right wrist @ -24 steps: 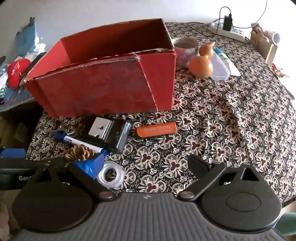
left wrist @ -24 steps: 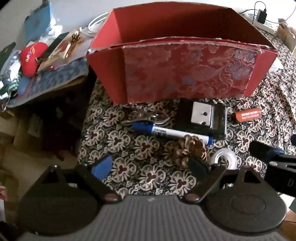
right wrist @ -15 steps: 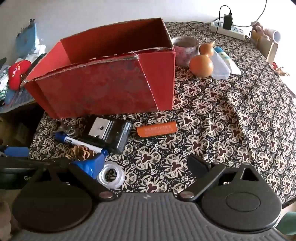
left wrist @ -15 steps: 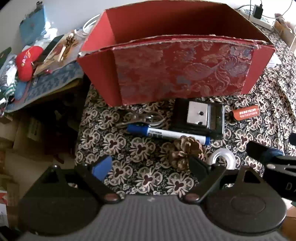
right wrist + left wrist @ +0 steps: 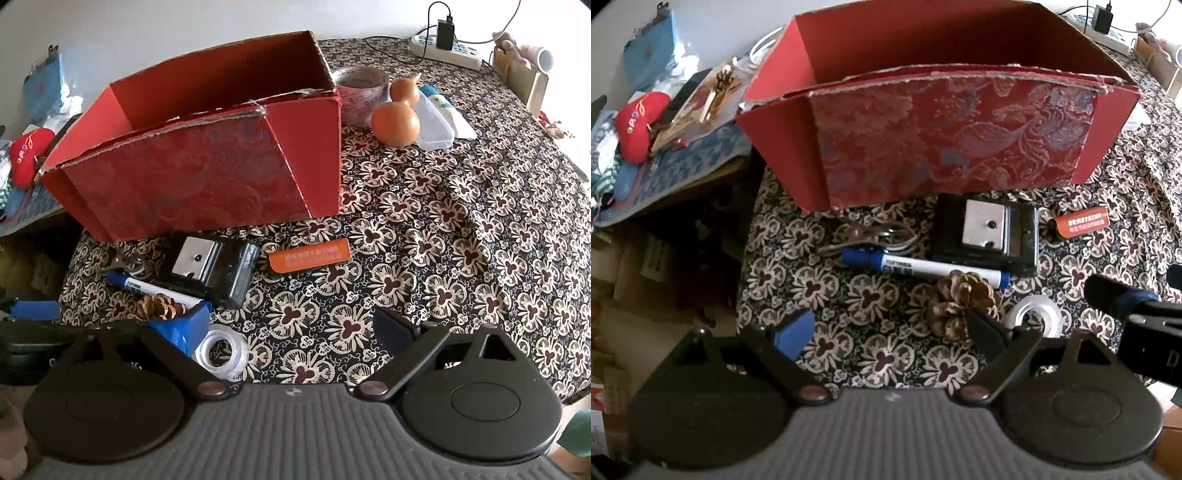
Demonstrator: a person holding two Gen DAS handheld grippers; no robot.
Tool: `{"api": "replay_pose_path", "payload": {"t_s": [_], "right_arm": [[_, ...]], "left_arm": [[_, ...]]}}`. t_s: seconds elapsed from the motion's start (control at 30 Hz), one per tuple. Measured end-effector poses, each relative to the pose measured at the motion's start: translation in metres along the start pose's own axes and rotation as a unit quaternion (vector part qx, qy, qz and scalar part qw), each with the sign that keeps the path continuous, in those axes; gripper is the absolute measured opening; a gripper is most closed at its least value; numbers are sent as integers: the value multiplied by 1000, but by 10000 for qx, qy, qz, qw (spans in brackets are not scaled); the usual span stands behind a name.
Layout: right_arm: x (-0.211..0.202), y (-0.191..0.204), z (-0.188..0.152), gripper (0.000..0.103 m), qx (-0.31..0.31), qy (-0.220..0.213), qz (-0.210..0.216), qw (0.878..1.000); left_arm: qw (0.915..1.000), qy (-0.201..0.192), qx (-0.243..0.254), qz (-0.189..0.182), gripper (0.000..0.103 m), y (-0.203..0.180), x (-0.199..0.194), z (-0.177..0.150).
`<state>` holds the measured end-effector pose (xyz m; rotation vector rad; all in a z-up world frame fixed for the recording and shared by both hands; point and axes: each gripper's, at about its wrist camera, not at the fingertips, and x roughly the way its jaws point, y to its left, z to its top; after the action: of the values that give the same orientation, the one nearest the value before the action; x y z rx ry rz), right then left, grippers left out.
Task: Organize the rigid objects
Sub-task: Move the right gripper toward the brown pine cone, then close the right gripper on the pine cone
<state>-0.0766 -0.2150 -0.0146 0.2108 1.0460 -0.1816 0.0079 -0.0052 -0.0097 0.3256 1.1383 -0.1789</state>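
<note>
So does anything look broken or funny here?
Yes, the red box. Its front top edge looks torn and ragged, and its front wall leans outward instead of standing straight. Also, a pine cone lies among the desk things on the tablecloth, touching the blue marker. Nothing looks spilled.

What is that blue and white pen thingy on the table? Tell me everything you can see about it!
The marker has a white barrel with small dark print, a long blue cap at one end and a blue tip at the other. It looks like plastic. It lies flat on the flowery tablecloth, in front of the red box. The black device lies right behind it, the pinecone sits against its short blue end, and metal scissors lie by its cap. Nothing holds it.
</note>
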Motion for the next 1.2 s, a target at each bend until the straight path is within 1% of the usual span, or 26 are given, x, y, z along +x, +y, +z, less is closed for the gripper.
{"api": "replay_pose_path", "payload": {"t_s": [0.07, 0.23, 0.33, 0.57, 0.73, 0.87, 1.03, 1.13, 1.17, 1.2], "right_arm": [[1, -3, 0, 82, 95, -64, 49, 9999], [0, -3, -2, 81, 188, -27, 89, 9998], [0, -3, -3, 80, 228, -151, 173, 9995], [-2, -2, -4, 78, 274, -432, 130, 9986], [-3, -1, -5, 77, 284, -515, 141, 9982], [-2, 1, -5, 76, 249, -508, 102, 9983], [-1, 0, -4, 74, 240, -529, 100, 9983], [-1, -5, -3, 74, 317, -535, 195, 9979], [-1, -8, -3, 73, 351, -547, 234, 9976], [0, -12, -2, 73, 453, -531, 323, 9970]], "left_arm": [[10000, 26, -11, -73, 90, -1, 0, -1], [9999, 29, 36, -155, 90, -3, -2, -1], [9998, 78, 70, -151, 90, -3, -2, 0], [9998, 7, 114, -180, 90, -4, -3, -2], [9997, 6, 80, -217, 90, -1, -2, -4], [9994, 36, 36, -336, 90, -1, -3, -6], [9980, -30, 29, -637, 90, 1, -3, -9], [9935, -214, 101, -1112, 90, 9, -4, -13], [9903, -310, 143, -1346, 90, 14, -5, -17], [9886, -434, 204, -1424, 89, 17, -5, -20]]}}
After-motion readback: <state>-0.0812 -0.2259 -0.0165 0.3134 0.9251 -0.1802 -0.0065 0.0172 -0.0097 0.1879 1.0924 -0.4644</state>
